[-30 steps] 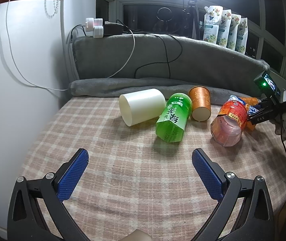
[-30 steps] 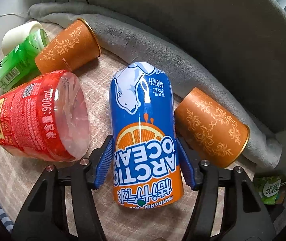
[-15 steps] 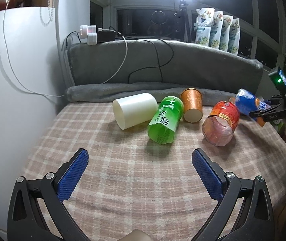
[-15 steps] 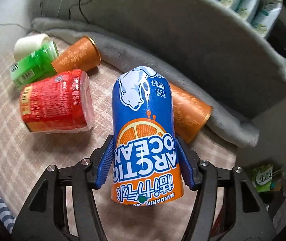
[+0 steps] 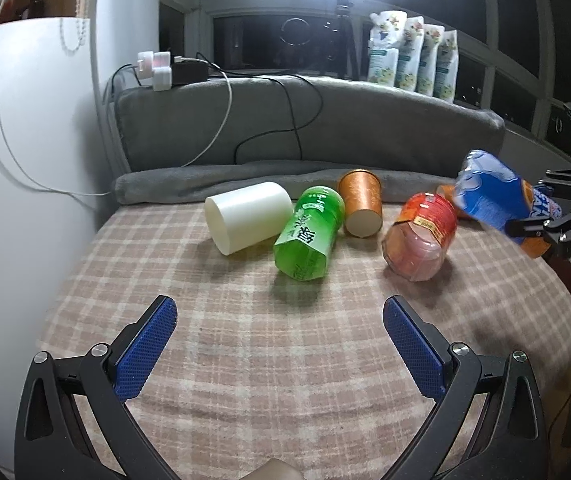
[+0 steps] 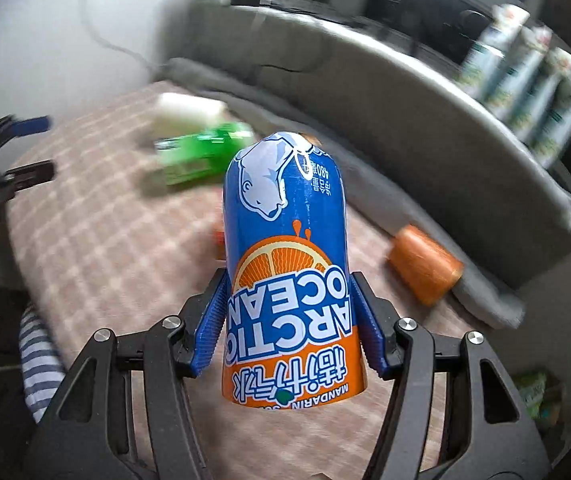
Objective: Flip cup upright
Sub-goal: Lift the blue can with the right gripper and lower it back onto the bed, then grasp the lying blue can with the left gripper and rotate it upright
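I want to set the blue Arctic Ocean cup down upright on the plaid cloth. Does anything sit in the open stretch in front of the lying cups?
Nothing visible does. The right gripper holds the blue cup in the air, and the plaid cloth in front of the red cup and green cup is bare up to the open left gripper.

Right gripper (image 6: 290, 316): blue-padded fingers (image 6: 212, 320) clamped on both sides of a held item, raised clear of the surface below, tilted. Left gripper (image 5: 279, 354): fingers (image 5: 147, 354) spread wide, nothing between them, held low and level.
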Demonstrator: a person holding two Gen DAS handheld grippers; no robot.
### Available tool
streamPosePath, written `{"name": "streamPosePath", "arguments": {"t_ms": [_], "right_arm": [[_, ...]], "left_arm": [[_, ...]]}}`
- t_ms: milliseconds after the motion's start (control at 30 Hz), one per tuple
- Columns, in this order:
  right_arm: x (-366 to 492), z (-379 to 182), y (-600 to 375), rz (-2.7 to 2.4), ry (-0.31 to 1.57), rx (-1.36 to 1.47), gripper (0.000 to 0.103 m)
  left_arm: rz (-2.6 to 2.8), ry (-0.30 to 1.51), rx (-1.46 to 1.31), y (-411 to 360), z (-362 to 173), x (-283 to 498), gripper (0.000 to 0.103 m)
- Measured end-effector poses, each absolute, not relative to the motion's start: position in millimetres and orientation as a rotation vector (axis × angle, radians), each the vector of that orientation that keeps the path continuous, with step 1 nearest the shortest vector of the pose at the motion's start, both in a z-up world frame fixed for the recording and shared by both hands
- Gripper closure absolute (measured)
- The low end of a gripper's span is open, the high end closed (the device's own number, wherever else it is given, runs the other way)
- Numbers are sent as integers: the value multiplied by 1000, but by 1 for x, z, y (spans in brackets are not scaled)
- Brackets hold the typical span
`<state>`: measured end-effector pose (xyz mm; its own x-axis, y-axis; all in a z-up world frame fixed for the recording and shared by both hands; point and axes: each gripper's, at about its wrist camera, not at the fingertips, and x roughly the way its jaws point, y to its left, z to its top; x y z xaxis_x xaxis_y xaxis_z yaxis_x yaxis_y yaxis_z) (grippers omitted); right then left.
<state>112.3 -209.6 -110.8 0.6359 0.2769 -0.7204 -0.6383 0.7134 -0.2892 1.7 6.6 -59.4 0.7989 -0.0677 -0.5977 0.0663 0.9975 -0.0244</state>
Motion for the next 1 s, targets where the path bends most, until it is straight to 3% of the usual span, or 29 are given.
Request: {"name": "streamPosePath", "arguments": {"t_ms": [667,767,833,1000], "right_arm": [[90,-196,-98,915,823,-883,38],[91,-194,-102,904,815,-867,33],[91,-187,-109,907,803,-834,22],[86,-164,-137,870,753,-708,20]], "left_arm": [[-219,698,114,10,-55,-8,4],[-254,711,135,2,-55,-5,4],[-279,713,161,-5,-55,-4,4],[-372,720,259,-28,-54,1,4]]}}
